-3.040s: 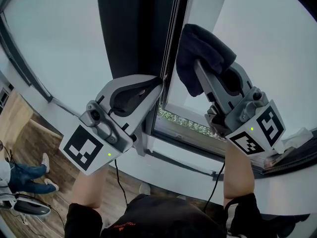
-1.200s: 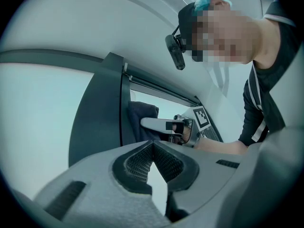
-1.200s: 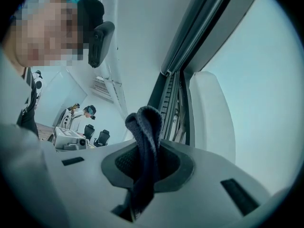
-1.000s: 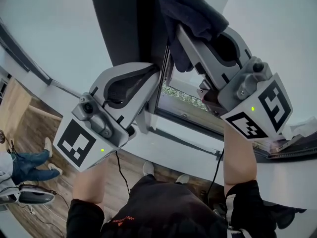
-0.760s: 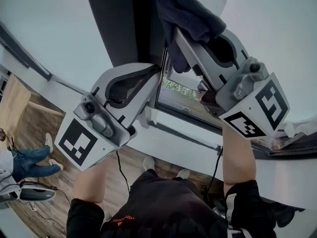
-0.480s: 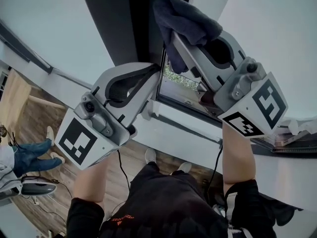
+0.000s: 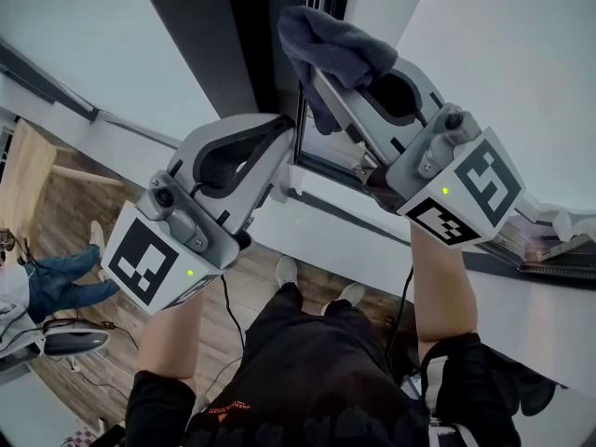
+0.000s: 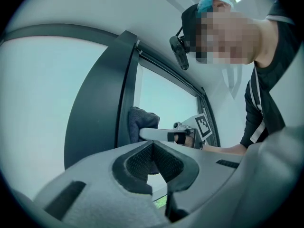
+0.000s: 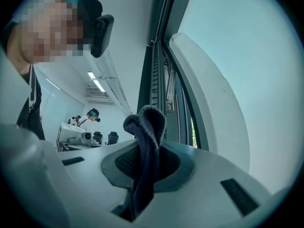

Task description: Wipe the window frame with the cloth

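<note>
A dark grey cloth (image 7: 332,48) is bunched in the jaws of my right gripper (image 7: 319,87), which is shut on it. The cloth presses against the dark vertical window frame (image 7: 244,45) where it meets the pane. In the right gripper view the cloth (image 9: 149,120) sticks up between the pads, close beside the frame's tracks (image 9: 156,70). My left gripper (image 7: 290,145) sits just below, shut with nothing in it, its tip near the frame's lower corner. The left gripper view shows the frame (image 8: 97,113), the cloth (image 8: 140,121) and the right gripper (image 8: 164,135) beyond.
A white sill (image 7: 391,250) runs below the window. Papers or books (image 7: 549,248) lie on the ledge at right. Wooden floor (image 7: 65,343) and a person's legs in jeans (image 7: 56,282) show far below at left. Another person (image 9: 90,118) sits at a desk far back.
The right gripper has carried the cloth up and left along the frame, onto the dark upright. The left gripper has stayed roughly in place, and the view has tilted.
</note>
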The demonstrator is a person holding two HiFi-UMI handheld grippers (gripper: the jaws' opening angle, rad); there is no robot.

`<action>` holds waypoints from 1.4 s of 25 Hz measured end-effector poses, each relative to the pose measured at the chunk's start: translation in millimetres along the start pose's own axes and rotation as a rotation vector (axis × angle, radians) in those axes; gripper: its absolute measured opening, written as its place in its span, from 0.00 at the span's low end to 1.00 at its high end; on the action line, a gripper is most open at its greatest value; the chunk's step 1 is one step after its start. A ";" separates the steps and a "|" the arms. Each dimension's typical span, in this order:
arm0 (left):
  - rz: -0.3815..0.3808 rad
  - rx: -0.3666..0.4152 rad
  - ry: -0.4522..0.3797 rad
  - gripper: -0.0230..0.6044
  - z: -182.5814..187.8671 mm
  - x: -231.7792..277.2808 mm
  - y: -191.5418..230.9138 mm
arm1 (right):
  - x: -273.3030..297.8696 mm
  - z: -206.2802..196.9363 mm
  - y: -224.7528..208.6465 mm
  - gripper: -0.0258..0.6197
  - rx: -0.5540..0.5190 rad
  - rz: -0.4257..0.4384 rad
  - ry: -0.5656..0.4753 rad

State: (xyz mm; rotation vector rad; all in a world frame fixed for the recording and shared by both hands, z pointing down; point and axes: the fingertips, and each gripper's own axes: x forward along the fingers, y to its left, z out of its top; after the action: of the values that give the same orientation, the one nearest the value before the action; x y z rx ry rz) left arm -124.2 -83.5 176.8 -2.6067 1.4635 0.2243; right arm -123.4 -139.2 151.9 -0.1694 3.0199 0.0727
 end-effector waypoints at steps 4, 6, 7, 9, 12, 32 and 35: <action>0.009 -0.022 0.017 0.07 -13.3 -5.0 -1.5 | -2.9 -23.7 0.9 0.11 0.032 -0.009 0.022; 0.012 -0.035 0.028 0.07 -19.0 -6.9 -1.5 | -2.9 -35.6 1.2 0.11 0.048 -0.015 0.038; 0.012 -0.041 0.033 0.07 -21.7 -7.3 -1.8 | -2.6 -41.0 0.9 0.11 0.054 -0.018 0.046; 0.007 -0.051 0.048 0.07 -29.1 -8.2 -4.4 | -2.9 -51.9 1.2 0.11 0.067 -0.023 0.062; 0.004 -0.070 0.073 0.07 -44.2 -12.0 -10.0 | -5.6 -71.4 3.1 0.11 0.093 -0.029 0.084; 0.037 -0.197 0.159 0.07 -115.8 -28.2 -6.1 | -20.1 -185.8 4.0 0.11 0.263 -0.079 0.204; 0.035 -0.217 0.170 0.07 -128.3 -31.5 -6.4 | -21.5 -201.2 5.4 0.11 0.281 -0.087 0.223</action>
State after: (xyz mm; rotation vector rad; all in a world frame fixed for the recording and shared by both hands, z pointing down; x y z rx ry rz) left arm -127.4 -79.2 308.9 -2.8344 1.6249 0.1783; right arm -125.5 -142.3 354.3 -0.2996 3.1916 -0.4013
